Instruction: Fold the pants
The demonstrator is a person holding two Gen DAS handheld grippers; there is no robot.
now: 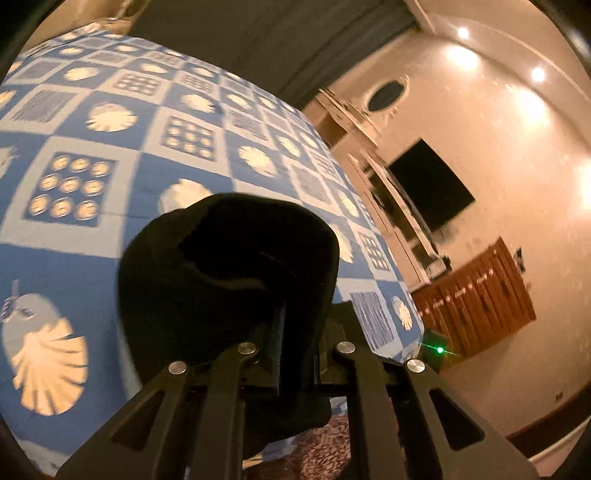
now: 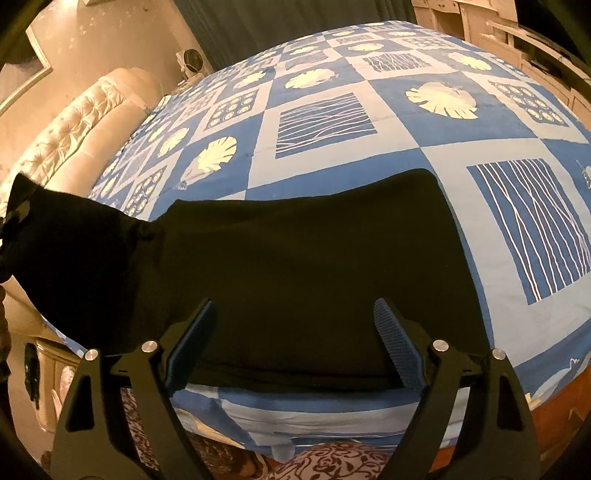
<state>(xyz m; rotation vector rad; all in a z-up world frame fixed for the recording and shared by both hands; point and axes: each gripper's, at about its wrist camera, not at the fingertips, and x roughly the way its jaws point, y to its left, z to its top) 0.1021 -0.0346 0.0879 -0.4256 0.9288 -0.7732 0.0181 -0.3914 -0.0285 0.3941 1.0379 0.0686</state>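
Gripping black pants (image 2: 295,266), left gripper (image 1: 284,332) above bedspread (image 2: 424,129)

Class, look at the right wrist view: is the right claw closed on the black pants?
No: the right claw is open above the black pants.

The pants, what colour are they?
Plain black pants, seen best in the right wrist view, spread on the blue patterned bedspread.

place: home bedroom | bed (image 2: 424,122) with blue-and-white patchwork cover | tufted cream headboard (image 2: 74,122) far left | dark wall TV (image 1: 430,184) and wooden drawer chest (image 1: 480,299) right | dark curtains (image 1: 258,40) far | recessed ceiling lights (image 1: 463,33)
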